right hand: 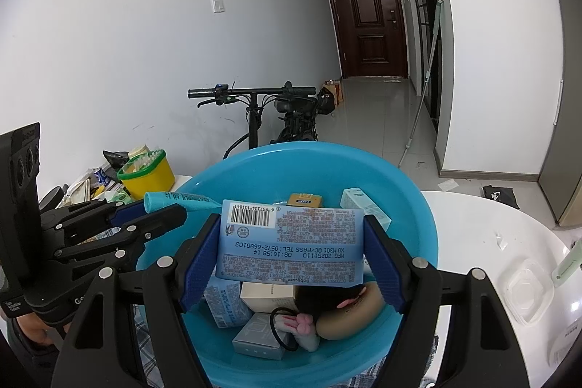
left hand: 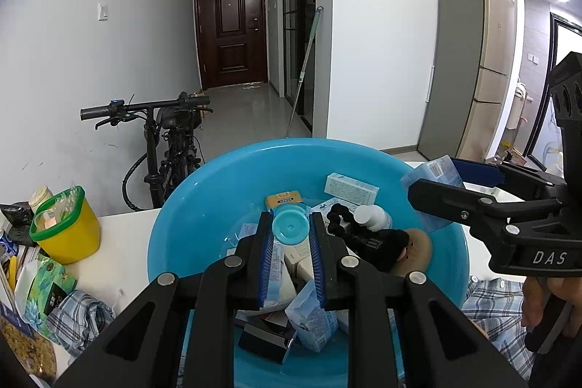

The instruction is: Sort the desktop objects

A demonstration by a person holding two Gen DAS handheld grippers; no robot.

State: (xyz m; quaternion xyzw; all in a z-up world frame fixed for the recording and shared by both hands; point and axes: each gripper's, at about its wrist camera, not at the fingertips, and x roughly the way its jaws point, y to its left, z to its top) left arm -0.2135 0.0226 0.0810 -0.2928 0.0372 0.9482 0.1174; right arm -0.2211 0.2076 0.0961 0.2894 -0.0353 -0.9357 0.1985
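Here, over the blue basin (left hand: 189,224), the left gripper (left hand: 291,231) has its jaws clamped on a teal-capped bottle (left hand: 290,226); the right gripper (right hand: 291,253) has its jaws clamped on a blue packet (right hand: 291,242).

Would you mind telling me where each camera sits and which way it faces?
Left wrist: on the left gripper, looking over the blue basin toward the door; the right gripper enters from the right.
Right wrist: on the right gripper, facing likewise, gripping a wipes pack; the left gripper enters from the left.
Shared: basin, yellow tub, bicycle.
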